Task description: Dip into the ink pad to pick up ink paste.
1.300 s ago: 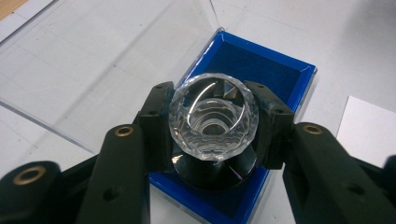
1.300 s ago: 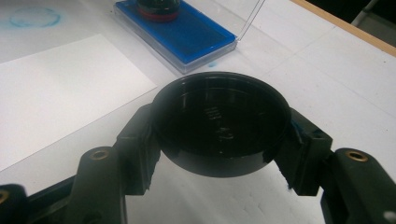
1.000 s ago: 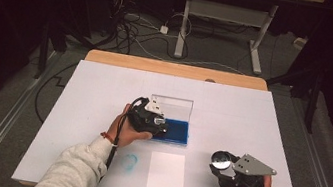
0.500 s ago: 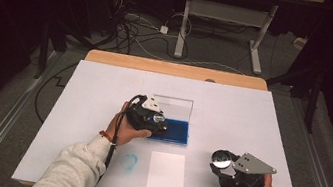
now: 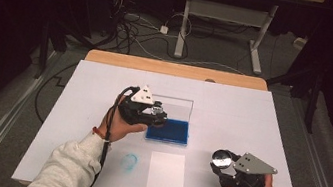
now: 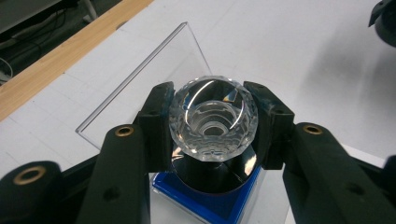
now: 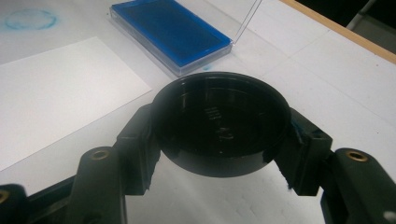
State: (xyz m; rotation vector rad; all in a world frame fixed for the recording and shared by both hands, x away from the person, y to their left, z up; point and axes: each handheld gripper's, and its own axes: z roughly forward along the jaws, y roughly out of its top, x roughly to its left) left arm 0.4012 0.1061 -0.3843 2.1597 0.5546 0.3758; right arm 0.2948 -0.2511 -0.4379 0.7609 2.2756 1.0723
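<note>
My left gripper (image 6: 212,127) is shut on a stamp with a faceted clear crystal knob (image 6: 212,116) and a black round base. It hangs just above the blue ink pad (image 6: 205,203). In the high view the left gripper (image 5: 155,113) is at the left edge of the ink pad (image 5: 169,130), whose clear lid (image 5: 178,106) stands open behind. My right gripper (image 7: 219,154) is shut on a black round cap (image 7: 222,121). In the high view the right gripper (image 5: 222,162) holds that cap (image 5: 221,157) at the front right.
A white paper sheet (image 5: 166,177) lies near the front edge, with a blue ring-shaped print (image 5: 129,161) on the white table cover (image 5: 252,117) to its left. The wooden table edge (image 5: 173,69) runs along the back. Cables and a desk frame lie beyond.
My left gripper has lifted the crystal-knobbed stamp up off the ink pad and slightly to the left. The right gripper with the black cap has stayed where it was.
</note>
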